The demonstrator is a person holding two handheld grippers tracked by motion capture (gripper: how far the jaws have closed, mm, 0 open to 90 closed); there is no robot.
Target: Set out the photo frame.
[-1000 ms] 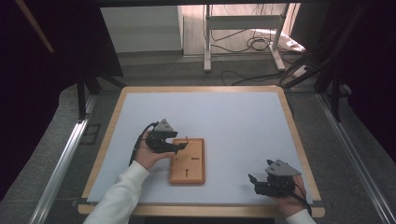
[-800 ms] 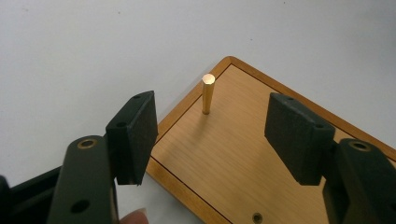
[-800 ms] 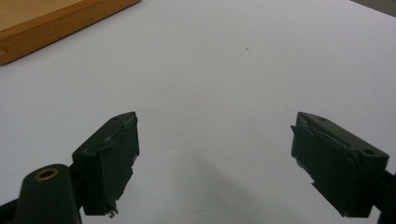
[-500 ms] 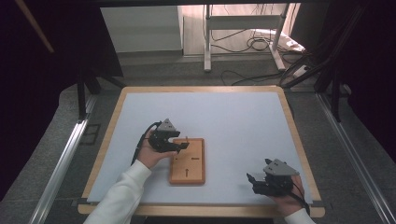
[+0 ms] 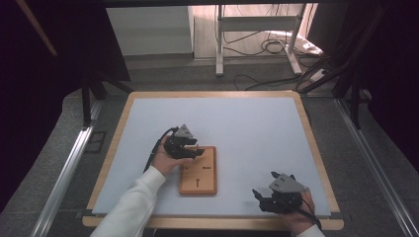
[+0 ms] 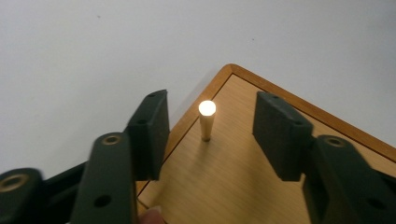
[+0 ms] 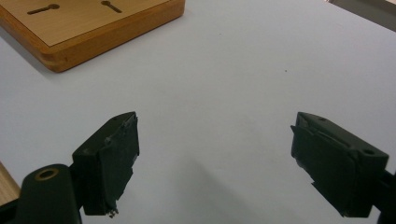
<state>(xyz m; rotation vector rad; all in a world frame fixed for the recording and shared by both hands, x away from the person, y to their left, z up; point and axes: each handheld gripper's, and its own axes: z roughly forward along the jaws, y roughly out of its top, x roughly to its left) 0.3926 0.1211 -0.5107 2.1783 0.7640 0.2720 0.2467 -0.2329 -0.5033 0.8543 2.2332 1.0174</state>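
A small wooden board (image 5: 200, 175) lies on the white mat left of centre. A short pale peg (image 6: 206, 122) stands upright in it near one corner. My left gripper (image 5: 196, 152) reaches over the board's far left corner. In the left gripper view its black jaws have just been closing and stand on either side of the peg, with a gap on each side. My right gripper (image 5: 258, 198) rests low near the table's front right, and in the right gripper view its fingers (image 7: 112, 158) are spread wide over bare mat.
The board (image 7: 93, 32) carries keyhole-shaped slots and a dark arrow mark (image 5: 197, 181). A wooden rim (image 5: 316, 158) frames the mat. Beyond the table's far edge are a white stand (image 5: 220, 39) and loose cables (image 5: 269, 47) on the floor.
The left gripper has shifted a little to the right, over the board's corner. The right gripper has stayed where it was.
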